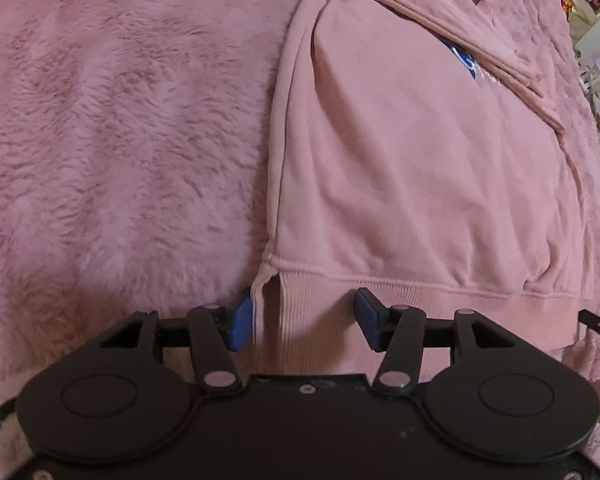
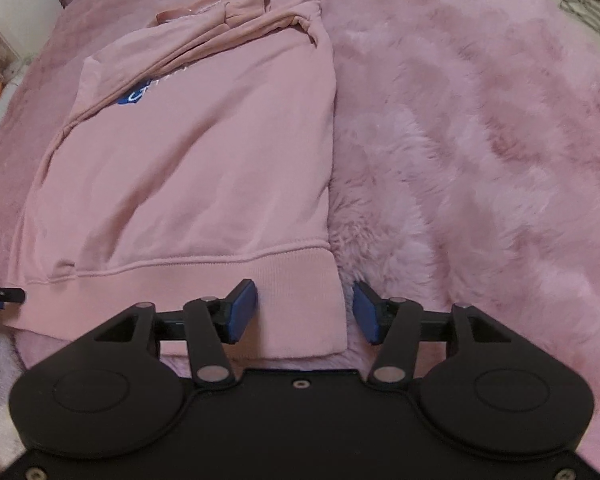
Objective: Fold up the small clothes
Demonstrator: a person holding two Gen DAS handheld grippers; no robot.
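A pink sweatshirt with a blue print lies flat on a fluffy pink blanket, sleeves folded across its front. My left gripper is open, its blue pads on either side of the left corner of the ribbed hem. In the right wrist view the sweatshirt lies at left. My right gripper is open around the right corner of the hem. Neither grips the cloth.
The fluffy blanket spreads wide on both sides of the sweatshirt. Room clutter shows beyond the bed's far right edge. The tip of the other gripper shows at the left edge of the right wrist view.
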